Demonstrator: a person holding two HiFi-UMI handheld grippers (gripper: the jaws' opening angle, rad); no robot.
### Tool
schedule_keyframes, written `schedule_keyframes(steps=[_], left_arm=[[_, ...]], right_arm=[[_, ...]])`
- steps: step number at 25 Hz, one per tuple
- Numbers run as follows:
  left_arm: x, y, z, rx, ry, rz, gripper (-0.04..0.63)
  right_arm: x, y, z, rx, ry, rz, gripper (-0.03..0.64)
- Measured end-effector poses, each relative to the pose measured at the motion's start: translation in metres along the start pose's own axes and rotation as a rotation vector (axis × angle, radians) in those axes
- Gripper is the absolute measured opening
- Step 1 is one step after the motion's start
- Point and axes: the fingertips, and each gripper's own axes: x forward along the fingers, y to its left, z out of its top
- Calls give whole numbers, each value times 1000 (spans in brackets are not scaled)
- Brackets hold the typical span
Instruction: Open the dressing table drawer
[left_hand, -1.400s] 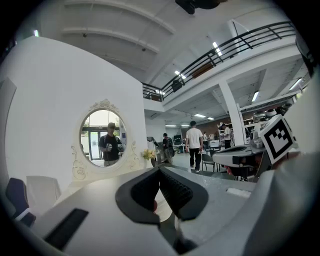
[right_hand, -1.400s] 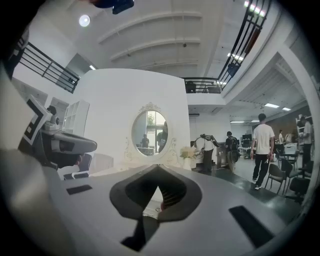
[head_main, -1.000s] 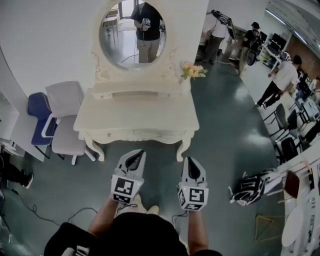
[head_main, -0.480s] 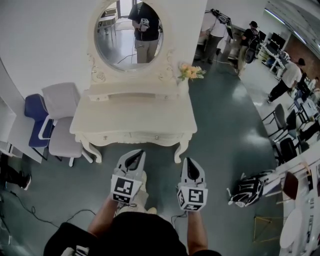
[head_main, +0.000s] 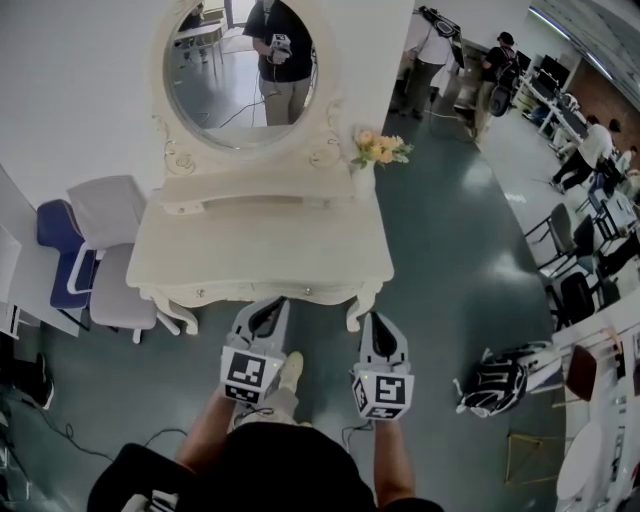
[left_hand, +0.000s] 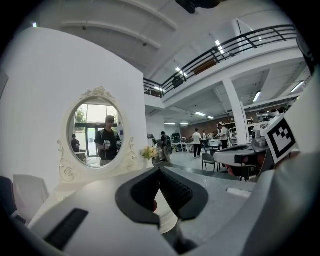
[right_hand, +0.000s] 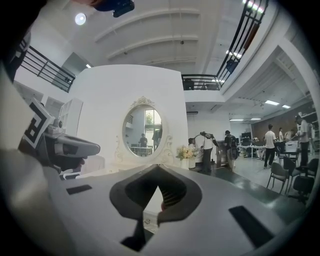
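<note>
The cream dressing table (head_main: 260, 245) stands against the white wall under an oval mirror (head_main: 240, 70). Its drawer front (head_main: 255, 292) runs along the near edge and looks closed, with small knobs on it. My left gripper (head_main: 275, 302) is shut and empty, its tip just short of the drawer front near the middle. My right gripper (head_main: 377, 318) is also shut and empty, beside the table's front right leg. In the left gripper view the jaws (left_hand: 159, 169) meet in front of the mirror (left_hand: 97, 132). In the right gripper view the jaws (right_hand: 158, 167) also meet.
A vase of flowers (head_main: 378, 148) stands on the table's back right corner. A white chair (head_main: 105, 250) and a blue chair (head_main: 55, 250) sit to the left. A backpack (head_main: 497, 378) lies on the floor at the right. Several people stand at the back right.
Both grippers have moved forward towards the table. The table's front edge has come closer to their tips. Both stay shut.
</note>
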Motion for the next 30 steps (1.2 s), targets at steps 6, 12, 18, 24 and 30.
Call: schedule_keyframes(steps=[6, 12, 18, 24, 30], left_arm=[[54, 31, 4, -7, 15, -22, 3], [96, 67, 6, -16, 31, -27, 3], [131, 97, 1, -23, 49, -30, 3], [161, 117, -5, -25, 57, -40, 3], [182, 135, -7, -32, 67, -48, 3]], right_arm=[[60, -13, 7, 1, 15, -5, -2], [116, -17, 9, 3, 24, 1, 0], [163, -16, 5, 19, 52, 19, 66], [200, -8, -8, 13, 95, 59, 140], [227, -10, -15, 21, 130, 59, 180]])
